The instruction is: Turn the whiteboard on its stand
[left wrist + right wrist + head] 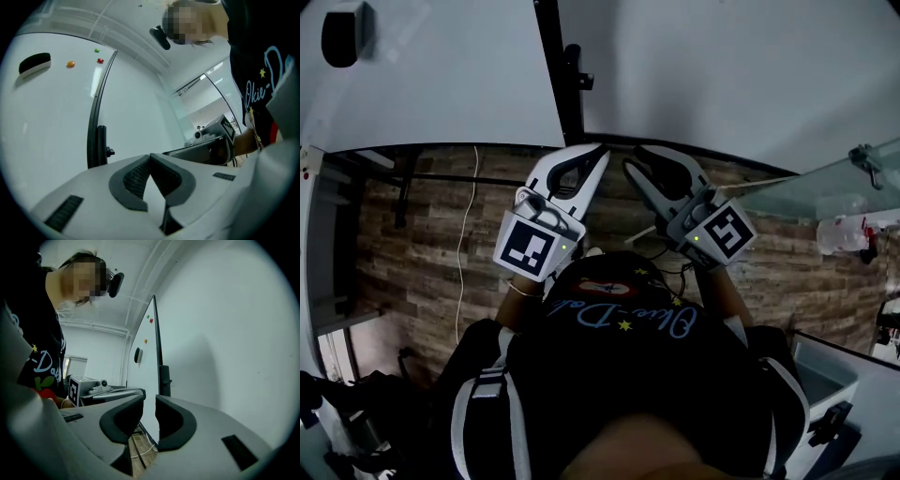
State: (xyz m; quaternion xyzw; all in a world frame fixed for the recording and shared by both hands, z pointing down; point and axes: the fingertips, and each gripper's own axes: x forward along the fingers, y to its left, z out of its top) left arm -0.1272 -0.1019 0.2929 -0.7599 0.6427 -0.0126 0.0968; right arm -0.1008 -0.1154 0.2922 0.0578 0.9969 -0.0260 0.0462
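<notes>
Fingertips of my left gripper (150, 155) meet at their points, pads together with nothing caught in them. On my right gripper (150, 398) the pads stand a narrow slot apart, and that slot holds only air; through it I see a strip of plank floor and a pale cable lying on it.

From my head camera the left gripper (600, 152) and right gripper (633, 157) are raised side by side, tips close to each other, each marker cube turned back toward me above my dark shirt (628, 375).

Ahead of both tips is the whiteboard (441, 84), upright on its stand, neither gripper touching it. My left gripper view looks onto its face (47, 117), with a black eraser (34, 64) stuck high on it and an orange magnet (70, 64), a red one (100, 60) and a green one (96, 50) near the top edge. The stand's black upright (95, 112) runs down the board's side, with a clamp knob (102, 145) on it. My right gripper view catches the whiteboard (145, 380) almost edge-on, a pale wall (225, 343) beside it.

Below lie the wood-plank floor (422, 244) and a white cable (467, 234); a glass pane (825, 183) stands off to my right.
</notes>
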